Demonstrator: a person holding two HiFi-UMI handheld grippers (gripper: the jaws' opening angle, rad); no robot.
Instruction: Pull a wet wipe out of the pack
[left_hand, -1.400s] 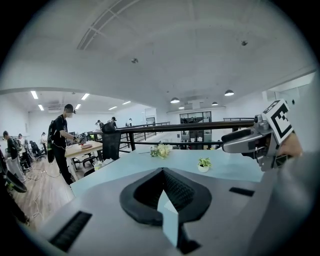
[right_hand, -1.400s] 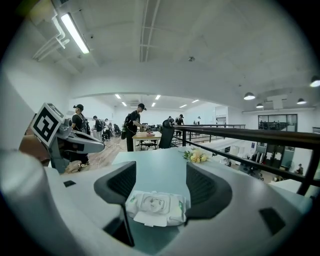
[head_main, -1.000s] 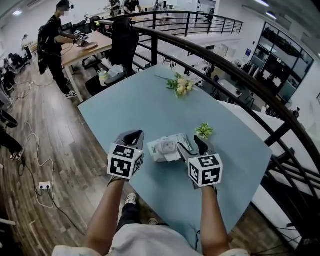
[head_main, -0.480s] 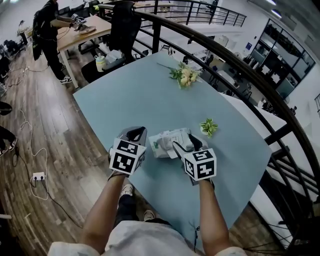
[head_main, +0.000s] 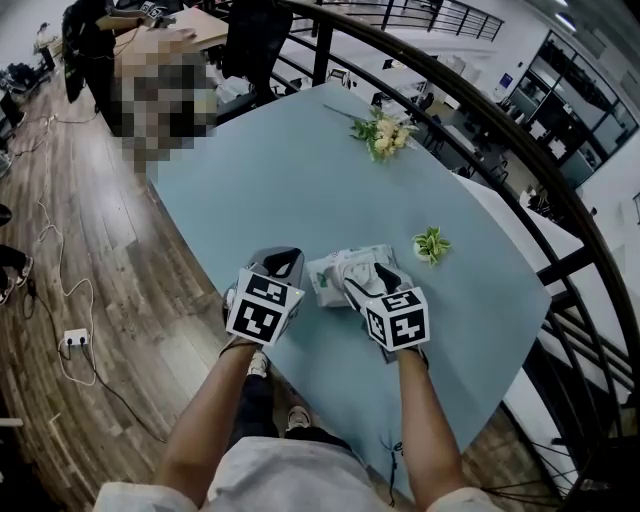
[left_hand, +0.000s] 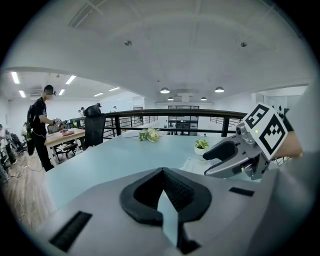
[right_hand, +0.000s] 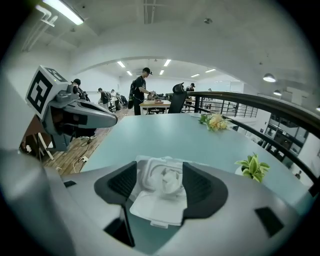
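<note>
The white wet wipe pack (head_main: 335, 272) lies flat on the light blue table (head_main: 300, 180), near its front edge. Its lid flap (right_hand: 156, 209) is folded open toward me and a tuft of wipe (right_hand: 169, 179) sticks up from the opening. My right gripper (head_main: 372, 279) is open just above the pack, one jaw on each side of the tuft, touching nothing. To the left of the pack my left gripper (head_main: 283, 263) hovers shut and holds nothing. The left gripper view has the right gripper (left_hand: 207, 163) over the pack (left_hand: 192, 165).
A small potted plant (head_main: 431, 243) stands right of the pack and a bunch of flowers (head_main: 382, 133) lies at the table's far side. A dark railing (head_main: 500, 130) runs behind the table. A person works at a wooden desk (right_hand: 155, 104) in the distance.
My right gripper has moved left from beside the pack to over its opening. The left gripper has stayed beside the pack. The head view has tipped further down.
</note>
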